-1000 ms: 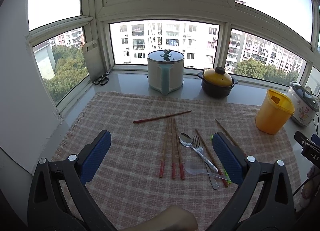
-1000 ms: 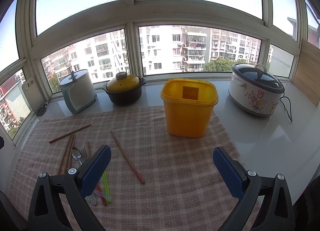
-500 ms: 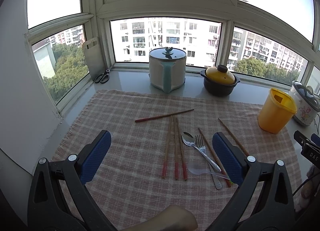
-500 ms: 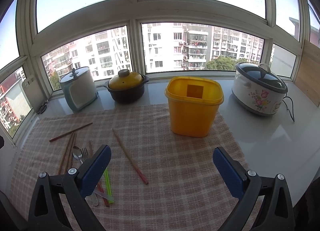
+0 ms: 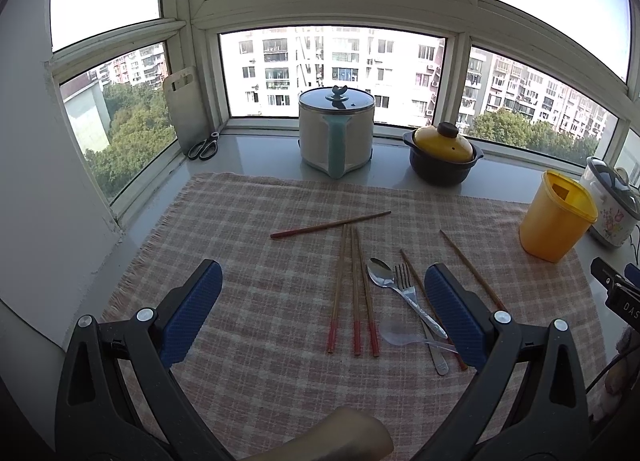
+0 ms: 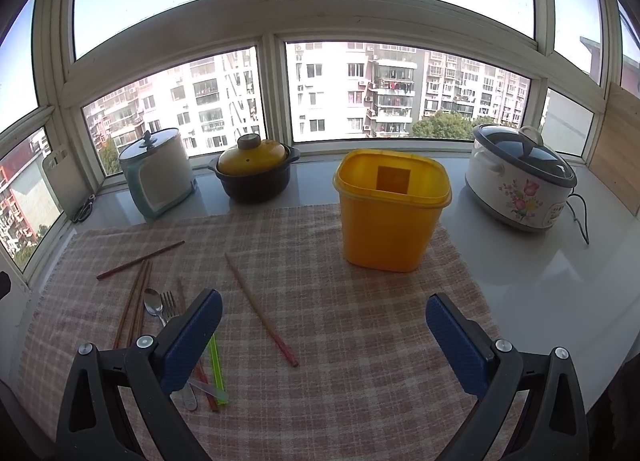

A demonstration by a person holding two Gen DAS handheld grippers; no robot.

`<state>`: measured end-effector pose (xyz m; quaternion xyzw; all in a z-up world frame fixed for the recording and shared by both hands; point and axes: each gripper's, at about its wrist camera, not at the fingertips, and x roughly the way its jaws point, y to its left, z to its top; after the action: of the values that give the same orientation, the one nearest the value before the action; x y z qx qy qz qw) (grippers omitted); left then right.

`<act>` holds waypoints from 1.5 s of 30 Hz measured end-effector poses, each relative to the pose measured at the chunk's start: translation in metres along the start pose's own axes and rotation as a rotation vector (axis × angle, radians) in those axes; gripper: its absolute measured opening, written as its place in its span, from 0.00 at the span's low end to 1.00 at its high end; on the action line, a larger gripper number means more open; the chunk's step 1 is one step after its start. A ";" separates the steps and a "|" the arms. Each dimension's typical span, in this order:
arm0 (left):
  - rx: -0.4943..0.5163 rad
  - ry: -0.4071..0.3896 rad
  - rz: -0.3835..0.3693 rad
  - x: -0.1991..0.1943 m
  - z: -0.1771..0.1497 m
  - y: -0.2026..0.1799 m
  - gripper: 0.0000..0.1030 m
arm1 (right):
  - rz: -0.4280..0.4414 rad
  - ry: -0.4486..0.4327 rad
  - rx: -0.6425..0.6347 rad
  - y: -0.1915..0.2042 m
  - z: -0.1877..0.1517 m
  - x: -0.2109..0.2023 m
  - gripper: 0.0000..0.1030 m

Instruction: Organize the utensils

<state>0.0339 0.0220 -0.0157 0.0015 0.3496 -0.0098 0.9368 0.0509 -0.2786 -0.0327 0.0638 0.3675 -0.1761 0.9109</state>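
Several red-tipped wooden chopsticks (image 5: 354, 289) lie on the checked cloth (image 5: 256, 245), with a metal spoon (image 5: 382, 275), a fork (image 5: 408, 293) and a clear plastic spoon (image 5: 400, 337) beside them. A single chopstick (image 6: 260, 309) lies apart, and a green straw (image 6: 217, 365) lies by the pile. An open yellow container (image 6: 390, 205) stands upright at the cloth's right. My left gripper (image 5: 320, 301) is open and empty above the pile. My right gripper (image 6: 322, 333) is open and empty, in front of the container.
On the windowsill stand a white and teal pot (image 5: 336, 129), a dark casserole with a yellow lid (image 5: 442, 157) and a flowered rice cooker (image 6: 520, 177) with its cord. Scissors (image 5: 204, 147) and a cutting board (image 5: 184, 105) lean at the far left corner.
Both cameras have drawn slightly back and up, so the utensils and the container sit a little farther off. Nothing on the cloth moved. Both grippers stay open.
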 end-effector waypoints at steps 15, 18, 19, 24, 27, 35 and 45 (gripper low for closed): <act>0.016 0.024 -0.001 0.007 -0.004 -0.001 1.00 | -0.004 0.007 -0.005 0.002 -0.002 0.002 1.00; 0.032 0.043 0.001 0.014 -0.007 0.001 1.00 | -0.008 0.016 -0.007 0.004 -0.005 0.003 1.00; 0.034 0.057 0.004 0.020 -0.007 0.003 1.00 | -0.009 0.019 -0.007 0.004 -0.006 0.003 1.00; 0.010 0.124 0.017 0.040 -0.017 0.017 1.00 | -0.015 0.028 -0.014 0.010 -0.006 0.005 1.00; 0.029 0.157 -0.003 0.052 -0.021 0.021 1.00 | -0.022 0.030 -0.021 0.012 -0.008 0.005 1.00; 0.180 0.185 -0.046 0.077 -0.036 0.028 1.00 | -0.033 0.040 -0.025 0.021 -0.007 0.013 1.00; 0.234 0.176 -0.025 0.102 -0.037 0.059 0.78 | -0.003 0.011 -0.038 0.029 -0.013 0.022 1.00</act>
<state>0.0876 0.0798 -0.1109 0.1072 0.4269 -0.0620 0.8958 0.0680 -0.2545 -0.0573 0.0467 0.3759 -0.1700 0.9097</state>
